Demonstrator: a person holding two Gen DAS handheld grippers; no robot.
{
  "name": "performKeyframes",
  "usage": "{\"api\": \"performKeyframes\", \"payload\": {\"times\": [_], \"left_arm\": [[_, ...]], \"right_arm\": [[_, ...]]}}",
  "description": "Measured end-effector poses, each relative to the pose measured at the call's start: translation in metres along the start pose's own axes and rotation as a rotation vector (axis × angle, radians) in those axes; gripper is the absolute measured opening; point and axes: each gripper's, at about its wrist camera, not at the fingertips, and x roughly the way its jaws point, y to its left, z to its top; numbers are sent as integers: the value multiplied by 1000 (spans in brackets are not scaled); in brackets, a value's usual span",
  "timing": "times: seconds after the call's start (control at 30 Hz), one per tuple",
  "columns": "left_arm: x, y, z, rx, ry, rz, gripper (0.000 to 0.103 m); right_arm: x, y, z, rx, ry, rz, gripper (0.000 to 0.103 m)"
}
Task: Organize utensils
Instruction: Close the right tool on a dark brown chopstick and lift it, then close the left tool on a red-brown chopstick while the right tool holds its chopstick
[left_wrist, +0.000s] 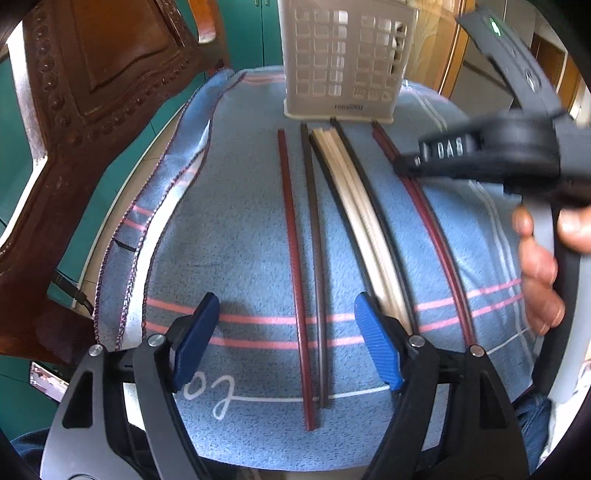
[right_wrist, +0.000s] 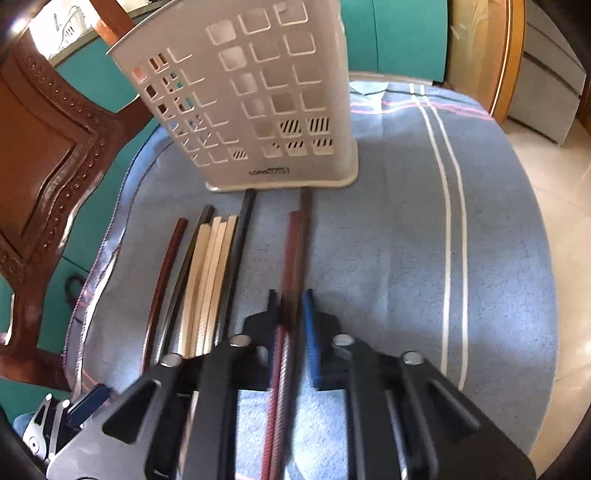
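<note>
Several chopsticks lie side by side on a blue towel (left_wrist: 236, 229), pointing at a grey perforated utensil holder (left_wrist: 340, 59) that stands upright at the far end. My left gripper (left_wrist: 286, 301) is open and low over the near ends of a single red chopstick (left_wrist: 291, 240) and a dark brown chopstick (left_wrist: 314, 240), touching neither. A pale wooden pair (left_wrist: 354, 192) and a black chopstick (left_wrist: 364, 170) lie to their right. My right gripper (right_wrist: 290, 295) is shut on the red chopsticks (right_wrist: 291, 251), the rightmost pair, near their middle. The holder (right_wrist: 251, 96) stands just beyond their tips.
A carved brown wooden chair back (left_wrist: 92, 92) rises at the towel's left edge. A person's hand (left_wrist: 539, 266) grips the right tool's handle at the right. Bare blue towel (right_wrist: 399, 240) with white stripes spreads right of the chopsticks, and pale floor (right_wrist: 565, 221) lies beyond its edge.
</note>
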Motion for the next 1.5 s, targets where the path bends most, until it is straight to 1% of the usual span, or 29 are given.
{"api": "performKeyframes", "payload": {"times": [0.07,0.1,0.13,0.17,0.2,0.23,0.27,0.3,0.37,0.4,0.47,0.5,0.53,0.57,0.6,0.63,0.67,0.77,0.83,0.9,0.97,1.03,1.17,1.27,1.4,1.5], "left_arm": [[-10,5,6,-21,-45,-24,76],[-16,8,13,-26,-65,-39,76],[-19,11,22,-28,-67,-53,72],[-20,13,27,-27,-60,-60,68],[-20,14,39,-22,-41,-73,58],[-19,15,48,-15,-21,-84,51],[-17,15,58,-4,2,-94,49],[-14,14,72,16,20,-99,48],[-2,11,97,63,31,-92,48],[4,9,103,79,38,-81,48],[21,10,115,83,69,-69,48],[30,11,119,66,85,-81,48],[37,13,121,55,94,-85,45],[44,14,121,49,100,-71,43],[53,16,123,41,106,-28,38],[59,17,124,30,112,-6,31],[68,18,127,15,127,-9,29],[80,17,129,-10,150,-49,29],[85,13,129,-3,155,-40,29],[90,11,129,0,160,-30,29],[91,11,131,-3,157,-31,29],[94,12,130,-1,149,-29,29],[100,15,130,18,131,-14,29],[102,16,134,17,128,-9,30],[101,14,134,10,121,19,38],[101,16,133,-2,117,16,38]], "right_arm": [[-4,-3,-1,2,0,-17,12],[-8,-8,-2,17,-5,-24,7],[-9,-13,-1,30,-10,-31,8],[-12,-19,-1,55,-10,-41,7],[-17,-28,-1,84,-11,-38,7],[-19,-34,0,104,-10,-33,6],[-22,-41,0,123,-13,-30,5],[-25,-47,0,138,-20,-29,2],[-30,-53,1,148,-33,-29,1],[-32,-56,1,152,-37,-24,1],[-32,-57,3,159,-35,-18,1],[-32,-59,3,161,-36,-12,1],[-32,-60,4,162,-41,-7,1],[-32,-60,4,160,-45,-5,2],[-32,-61,4,156,-54,-4,2],[-32,-63,6,149,-61,-1,2],[-28,-61,7,141,-64,-5,2],[-18,-60,11,125,-55,-8,2],[-14,-61,13,125,-53,-16,2],[-12,-60,15,120,-56,-14,5],[-11,-58,16,110,-64,-20,16],[-8,-55,16,100,-64,-30,18],[-1,-51,17,72,-60,-23,18],[4,-43,20,38,-55,-66,18],[12,-32,29,-19,-47,-138,19],[16,-27,33,-45,-43,-175,19]]}}
